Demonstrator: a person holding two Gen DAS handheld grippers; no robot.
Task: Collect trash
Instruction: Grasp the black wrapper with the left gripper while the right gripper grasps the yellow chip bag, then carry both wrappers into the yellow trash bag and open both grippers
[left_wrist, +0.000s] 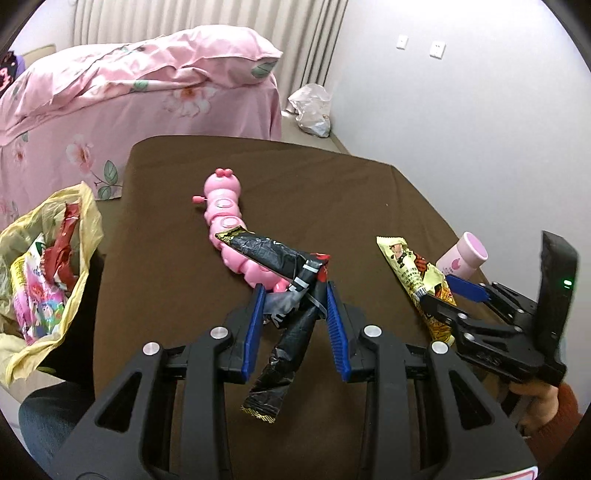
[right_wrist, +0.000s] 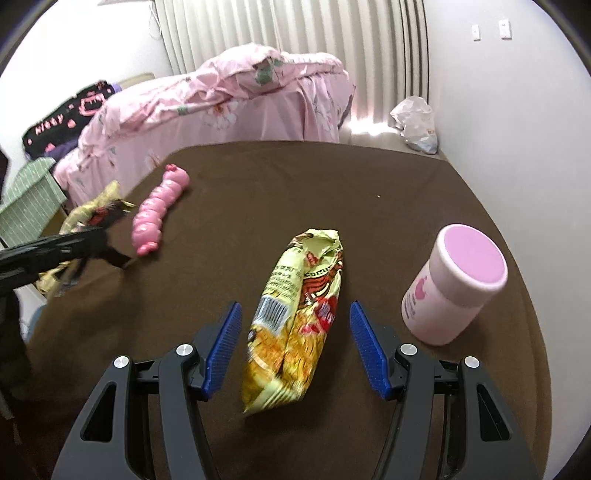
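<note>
A crumpled black wrapper (left_wrist: 284, 295) is pinched between the blue pads of the left gripper (left_wrist: 295, 291) and held above the brown table (left_wrist: 332, 192), in front of a pink toy (left_wrist: 229, 221). The right gripper (right_wrist: 295, 332) is held wide open, its jaws set either side of a yellow wrapper (right_wrist: 295, 317) lying on the table without touching it, a pink-lidded jar (right_wrist: 454, 284) standing just to its right. A yellow bag (left_wrist: 48, 273) with wrappers inside is seen at the table's left edge.

Pink caterpillar toy (right_wrist: 157, 218) and pink-lidded jar (right_wrist: 448, 284) on brown table (right_wrist: 332, 184); pink-covered bed (left_wrist: 129, 107) behind
</note>
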